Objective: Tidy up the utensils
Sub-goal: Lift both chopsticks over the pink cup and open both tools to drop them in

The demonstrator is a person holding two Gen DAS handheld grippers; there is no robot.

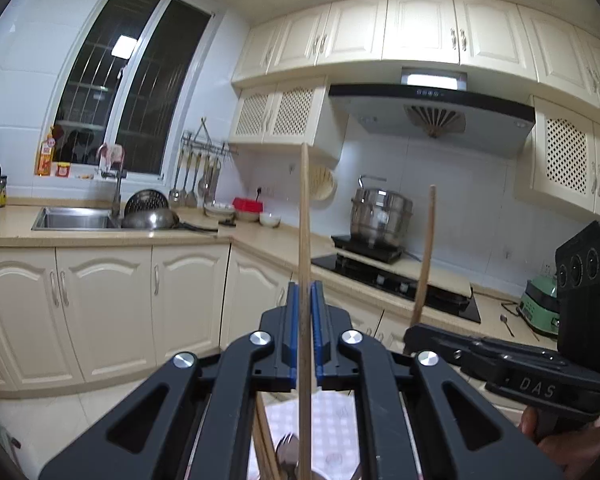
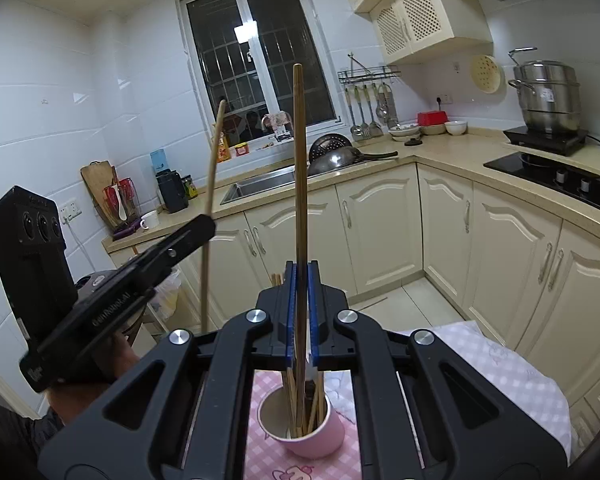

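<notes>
My left gripper [image 1: 305,292] is shut on a wooden chopstick [image 1: 305,220] that stands upright between its blue pads. My right gripper [image 2: 301,276] is shut on a second wooden chopstick [image 2: 299,160], also upright, its lower end reaching into a pink cup [image 2: 316,438] that holds several more chopsticks. The cup stands on a pink checked cloth [image 2: 500,364]. Each gripper shows in the other's view: the right one [image 1: 414,330] with its chopstick [image 1: 427,248], the left one [image 2: 208,226] with its chopstick [image 2: 213,184]. A fork [image 1: 286,450] lies below the left gripper.
Cream cabinets run under an L-shaped counter [image 1: 260,236] with a sink [image 1: 74,218], a pan [image 1: 152,219], bowls and a steel pot [image 1: 380,214] on a black hob. A spoon [image 1: 506,322] and a green appliance [image 1: 538,310] sit at the counter's right.
</notes>
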